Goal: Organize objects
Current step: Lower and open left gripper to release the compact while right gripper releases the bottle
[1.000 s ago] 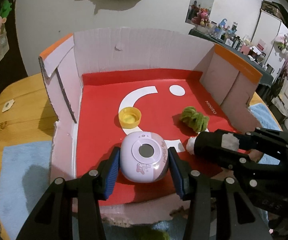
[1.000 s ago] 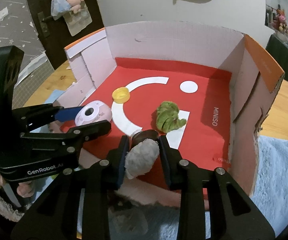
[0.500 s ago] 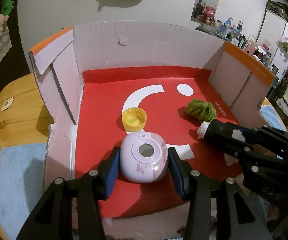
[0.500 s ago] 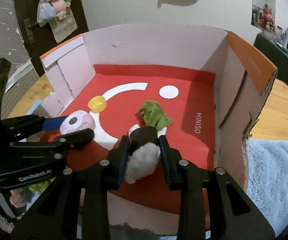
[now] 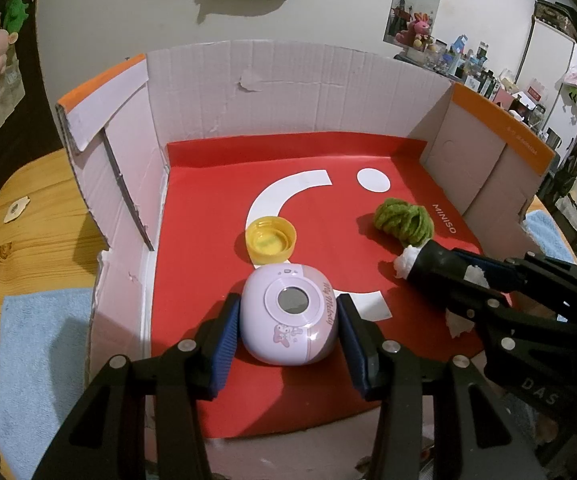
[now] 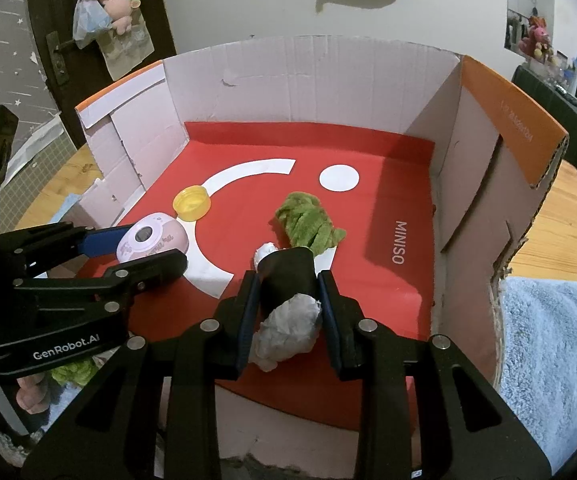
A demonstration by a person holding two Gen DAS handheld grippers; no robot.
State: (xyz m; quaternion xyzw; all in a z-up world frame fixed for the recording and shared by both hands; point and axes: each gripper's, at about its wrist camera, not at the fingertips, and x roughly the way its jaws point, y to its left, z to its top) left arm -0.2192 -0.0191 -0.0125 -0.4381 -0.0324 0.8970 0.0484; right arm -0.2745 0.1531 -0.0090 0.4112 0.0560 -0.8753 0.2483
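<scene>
My left gripper (image 5: 288, 332) is shut on a lilac round toy case (image 5: 290, 312) with a small round window, held just over the red floor of the cardboard box (image 5: 288, 88). It also shows in the right wrist view (image 6: 150, 240). My right gripper (image 6: 286, 300) is shut on a black tube stuffed with white paper (image 6: 286, 276), low over the box floor; the tube also shows in the left wrist view (image 5: 436, 264). A yellow bottle cap (image 5: 270, 240) and a green fuzzy bundle (image 5: 404, 220) lie in the box.
The box has tall side walls (image 6: 488, 152) with orange edges and a low torn front edge (image 5: 288, 448). It stands on a wooden table (image 5: 28, 216). Blue towels lie at the left (image 5: 40, 360) and at the right (image 6: 552, 340).
Both grippers have moved forward over the front edge into the box with their objects. The black tube now lies close to the green bundle, the case close to the yellow cap.
</scene>
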